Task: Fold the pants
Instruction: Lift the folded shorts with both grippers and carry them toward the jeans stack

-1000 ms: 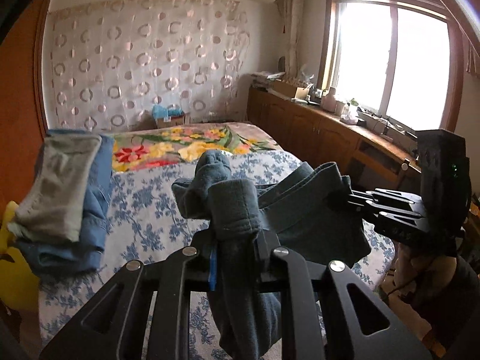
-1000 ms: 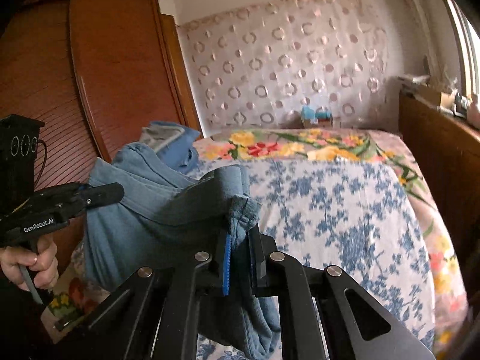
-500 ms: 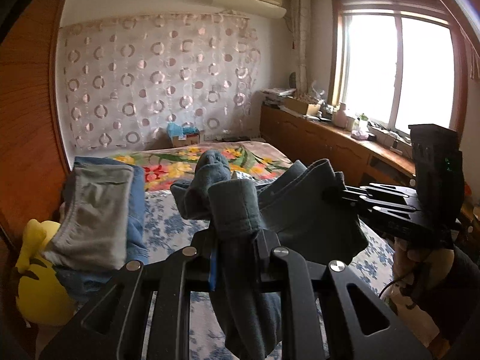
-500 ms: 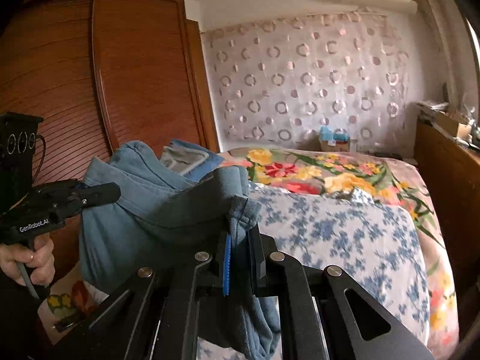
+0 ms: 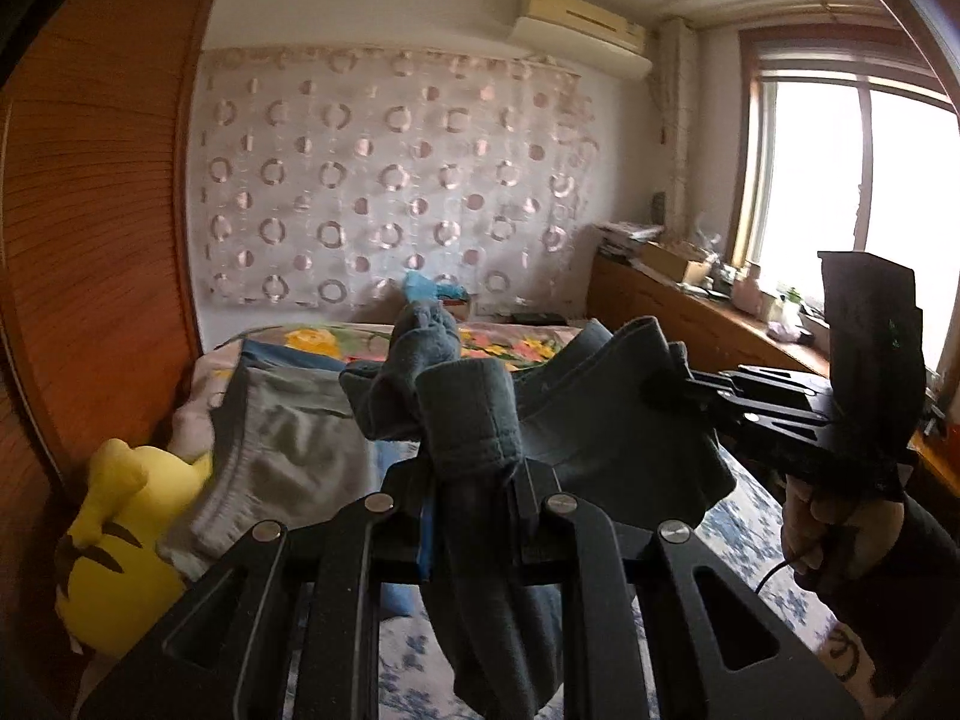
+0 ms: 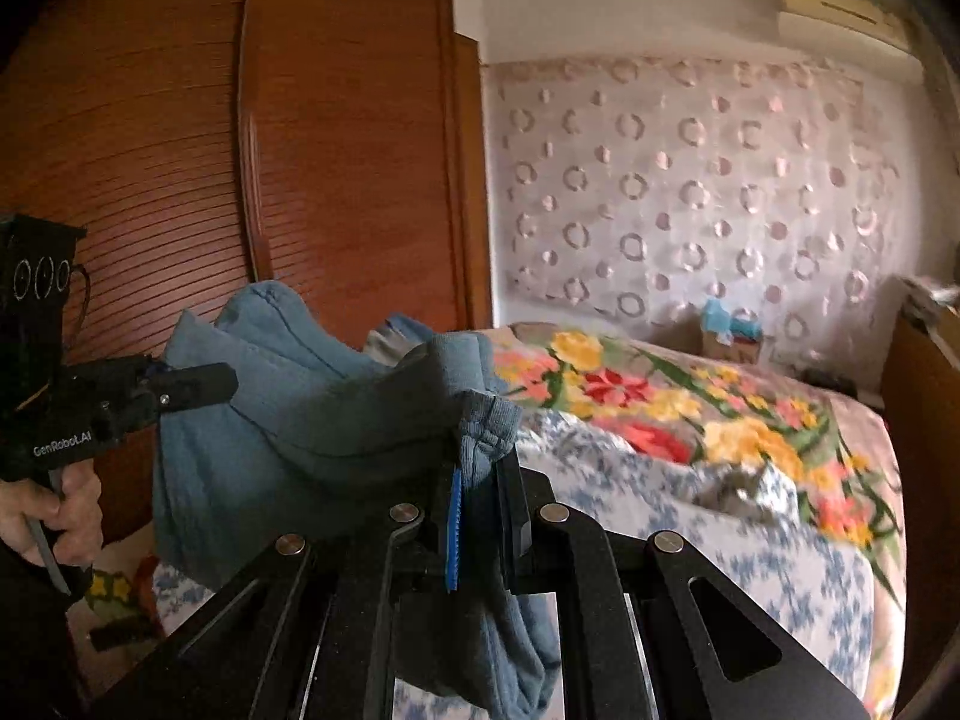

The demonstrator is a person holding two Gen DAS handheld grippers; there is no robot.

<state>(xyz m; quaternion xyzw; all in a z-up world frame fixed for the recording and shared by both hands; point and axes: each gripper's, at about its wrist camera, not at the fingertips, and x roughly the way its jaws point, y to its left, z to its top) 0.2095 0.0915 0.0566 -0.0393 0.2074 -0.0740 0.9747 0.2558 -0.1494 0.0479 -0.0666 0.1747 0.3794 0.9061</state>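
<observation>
Blue-grey pants [image 5: 576, 438] hang in the air over the bed, stretched between both grippers. My left gripper [image 5: 474, 480] is shut on a bunched cuffed end of them, cloth spilling over and below its fingers. My right gripper [image 6: 483, 480] is shut on the other ribbed end of the pants [image 6: 288, 438]. In the left wrist view the right gripper [image 5: 666, 387] comes in from the right, held by a hand [image 5: 840, 528]. In the right wrist view the left gripper [image 6: 225, 381] comes in from the left, pinching the fabric.
The bed [image 6: 750, 540] has a blue floral sheet and a bright flowered blanket [image 6: 660, 396]. A stack of folded clothes [image 5: 288, 444] and a yellow plush toy [image 5: 120, 546] lie at its left side by the wooden wardrobe [image 6: 240, 180]. A wooden counter [image 5: 690, 312] runs under the window.
Both grippers have risen and swung leftward with the pants still held between them. More wall, ceiling and wardrobe show now, and the plush toy has come into the left wrist view.
</observation>
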